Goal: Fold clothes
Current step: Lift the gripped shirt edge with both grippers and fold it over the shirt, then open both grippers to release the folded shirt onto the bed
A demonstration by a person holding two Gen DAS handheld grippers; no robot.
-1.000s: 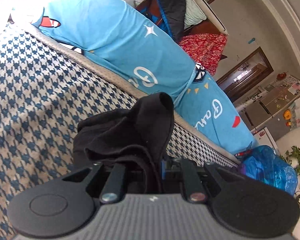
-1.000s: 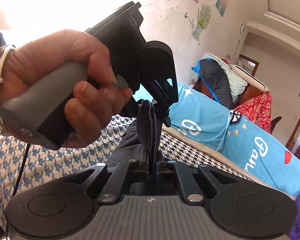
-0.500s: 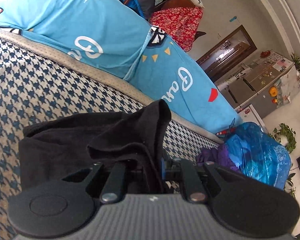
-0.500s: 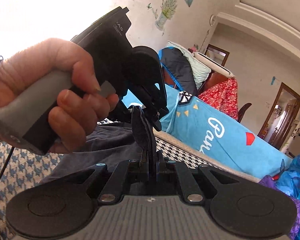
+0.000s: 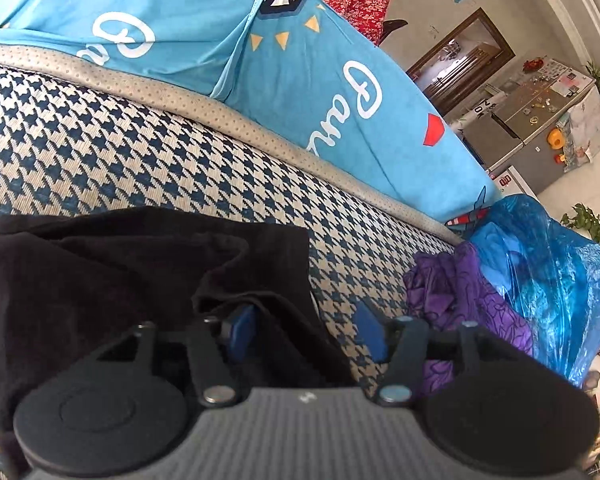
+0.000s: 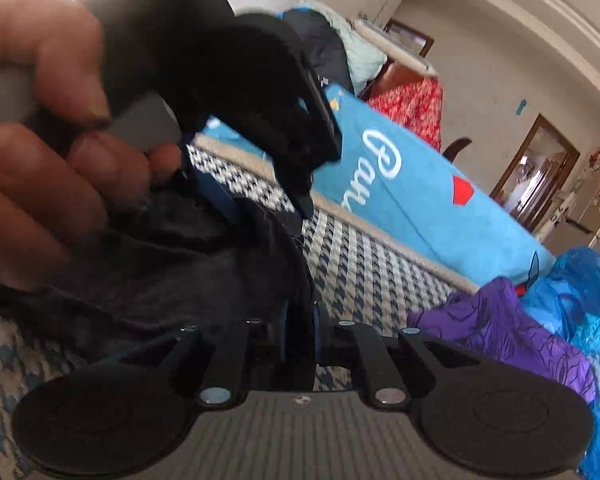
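On the blue-and-cream houndstooth bed cover (image 5: 140, 152), just ahead of both tools: a black soft-cloth garment (image 5: 100, 280), lying in doubled layers, with one straight edge toward the foot of the bed and rumpled nearer the camera.

Left tool (image 5: 306, 332) spread wide, gripping nothing, one blue pad tucked against a black fold and the other over bare cover. Right tool (image 6: 300, 320) drawn nearly together, by the look of it clamped on a thin lip of the same black cloth. Hard to be sure with the blur there. Hand (image 6: 40, 140) wrapped round the left tool's grey handle, close above the cloth.

Probably a fold being laid down, or a laid one about to be taken up again; impossible to settle from this alone.

Either way, for a neat result:
- Keep the pinched lip low and taut, with no slack bunching under it.
- Square that lip to the straight edge beneath before letting go.
- Draw the spread tool out along the cloth, not upward, so as not to drag the layers askew.

At the bed's far corner: a translucent blue plastic bag (image 5: 548, 280), bulging, with something blue inside that cannot be identified. Just beside its mouth, touching it, a crumpled purple patterned fabric (image 5: 460, 292); whether partly inside, cannot tell.
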